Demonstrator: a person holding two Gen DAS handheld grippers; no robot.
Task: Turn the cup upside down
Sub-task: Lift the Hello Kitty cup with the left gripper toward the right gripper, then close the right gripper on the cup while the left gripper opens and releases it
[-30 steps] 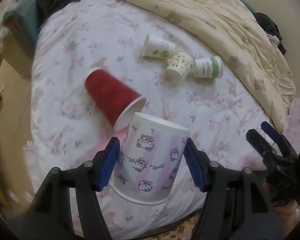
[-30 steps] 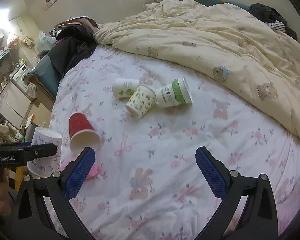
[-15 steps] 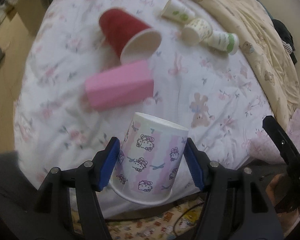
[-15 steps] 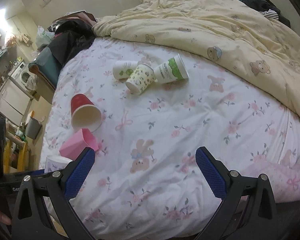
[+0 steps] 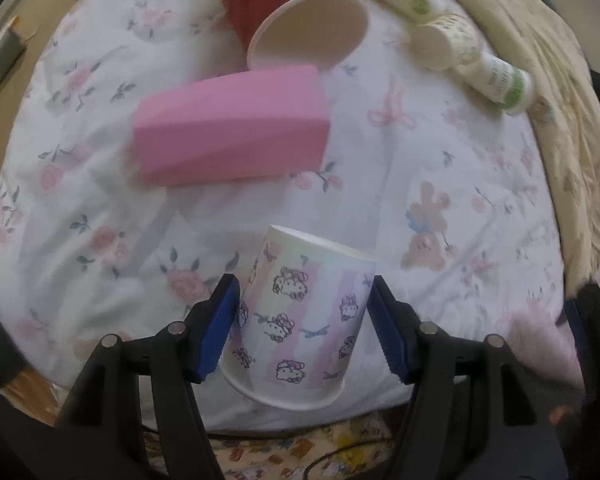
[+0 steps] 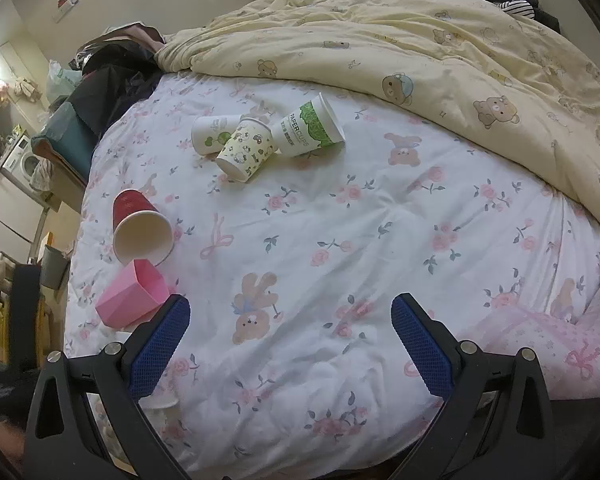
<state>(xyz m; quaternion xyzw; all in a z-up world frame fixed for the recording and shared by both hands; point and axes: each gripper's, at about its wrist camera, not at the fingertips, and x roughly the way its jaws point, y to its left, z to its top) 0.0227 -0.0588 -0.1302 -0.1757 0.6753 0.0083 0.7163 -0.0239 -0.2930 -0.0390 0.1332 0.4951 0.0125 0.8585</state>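
Note:
My left gripper [image 5: 302, 330] is shut on a white and pastel cartoon-cat cup [image 5: 300, 320]. It holds the cup upside down, base towards the bed and wide rim towards the camera, just above the near edge of the floral sheet [image 5: 440, 184]. A part of that cup shows behind my right gripper's left finger [image 6: 162, 406]. My right gripper [image 6: 286, 346] is open and empty above the sheet's near edge.
On the sheet lie a pink faceted cup [image 5: 232, 128] [image 6: 134, 300], a red cup [image 5: 288, 12] [image 6: 140, 226] and three printed paper cups [image 6: 260, 140] [image 5: 456, 36]. A yellow bear duvet [image 6: 440, 40] covers the far side. Furniture stands left of the bed [image 6: 16, 184].
My left gripper has come in lower and closer over the bed with the cup still held; the pink and red cups now loom larger. My right gripper has pulled back and tilted a little.

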